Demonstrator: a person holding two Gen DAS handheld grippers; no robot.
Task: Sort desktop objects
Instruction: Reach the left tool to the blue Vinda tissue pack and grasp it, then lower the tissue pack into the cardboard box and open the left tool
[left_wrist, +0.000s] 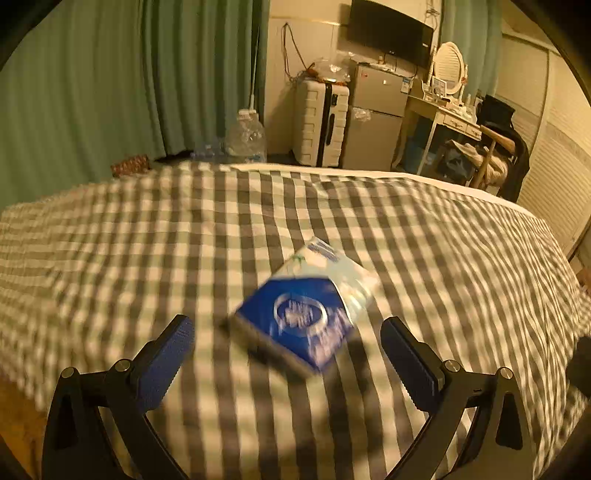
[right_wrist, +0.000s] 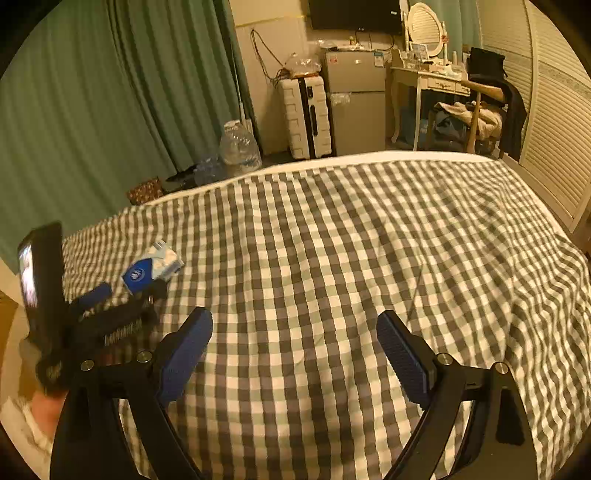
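Two grippers tilt down over the checked bedspread. My left gripper hangs just above the blue-and-white tissue pack, jaws spread wide either side of it, pads clear of it. My right gripper is also spread, nothing between its fingers, well apart from the pack, which lies near the bed's left edge.
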